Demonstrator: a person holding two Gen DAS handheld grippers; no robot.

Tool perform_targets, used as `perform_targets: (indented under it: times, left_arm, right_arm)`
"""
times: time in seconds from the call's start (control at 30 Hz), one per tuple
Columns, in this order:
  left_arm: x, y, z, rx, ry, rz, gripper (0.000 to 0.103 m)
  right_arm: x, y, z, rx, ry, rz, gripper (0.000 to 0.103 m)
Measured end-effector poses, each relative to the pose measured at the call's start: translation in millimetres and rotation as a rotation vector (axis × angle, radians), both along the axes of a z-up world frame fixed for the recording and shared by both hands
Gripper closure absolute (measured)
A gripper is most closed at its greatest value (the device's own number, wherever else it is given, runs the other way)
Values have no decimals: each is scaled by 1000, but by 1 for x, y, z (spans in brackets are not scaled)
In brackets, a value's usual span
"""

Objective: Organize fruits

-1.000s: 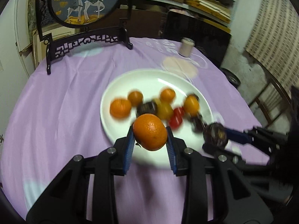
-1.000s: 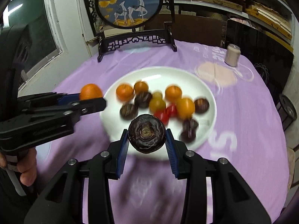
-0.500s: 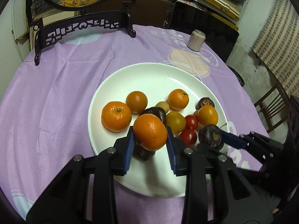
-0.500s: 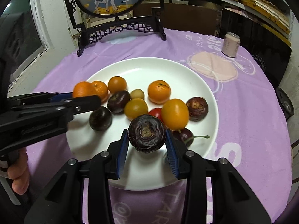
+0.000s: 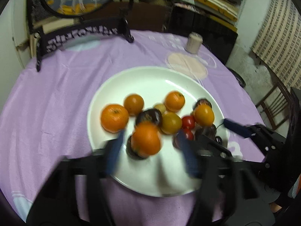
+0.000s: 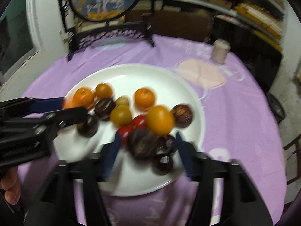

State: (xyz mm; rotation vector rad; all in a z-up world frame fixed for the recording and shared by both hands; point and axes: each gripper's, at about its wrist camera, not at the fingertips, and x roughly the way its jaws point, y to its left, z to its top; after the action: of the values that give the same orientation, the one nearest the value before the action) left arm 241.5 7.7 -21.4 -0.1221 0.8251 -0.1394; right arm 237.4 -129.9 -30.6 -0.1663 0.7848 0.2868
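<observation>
Purple cloth (image 5: 56,101) covering the tabletop, framed deer screen (image 6: 105,0) standing at its far edge, small can (image 5: 193,42) sitting right of the screen.

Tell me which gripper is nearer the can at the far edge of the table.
Right. The right gripper opens over the plate's can-side half; the left gripper, also opening, works the opposite side, farther from the can.

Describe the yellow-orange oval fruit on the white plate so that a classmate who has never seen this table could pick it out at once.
Start at the round white plate on the purple tablecloth. Go to its right-hand side, beside the wrinkled brown-purple round fruit near the rim. The smooth yellow-orange oval fruit lies just left of it, above the red tomatoes; its egg shape and golden tint set it apart from the rounder, deeper orange mandarins.
</observation>
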Motion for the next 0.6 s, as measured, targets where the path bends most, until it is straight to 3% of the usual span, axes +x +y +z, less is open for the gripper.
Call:
perform_targets:
  times: [0.07, 0.13, 0.23, 0.27, 0.3, 0.33, 0.43, 0.6]
  left_arm:
    - [-5, 0, 5, 30, -41, 11, 28]
    - [-11, -1, 10, 45, -68, 19, 18]
    - [-19, -3, 13, 63, -91, 23, 14]
    - [-21, -3, 13, 65, -96, 22, 11]
    - [-25, -4, 14, 68, -101, 25, 9]
    - [-27, -4, 15, 70, -105, 26, 8]
    - [-41, -7, 16, 83, -121, 30, 6]
    - [-83, -7, 15, 73, -120, 25, 4]
  right_arm:
    - [-3, -5, 5, 1, -42, -26, 37]
    - [-1, -13, 6, 26, -41, -47, 37]
    - [0, -20, 5, 47, -31, -76, 35]
    - [1, -22, 4, 48, -27, -90, 30]
    - [1, -22, 4, 45, -28, -99, 15]
    - [0, -23, 4, 41, -37, -113, 6]
    - [-8, -20, 6, 13, -88, -132, 3]
    - [-36, -22, 3, -4, -67, -131, 3]
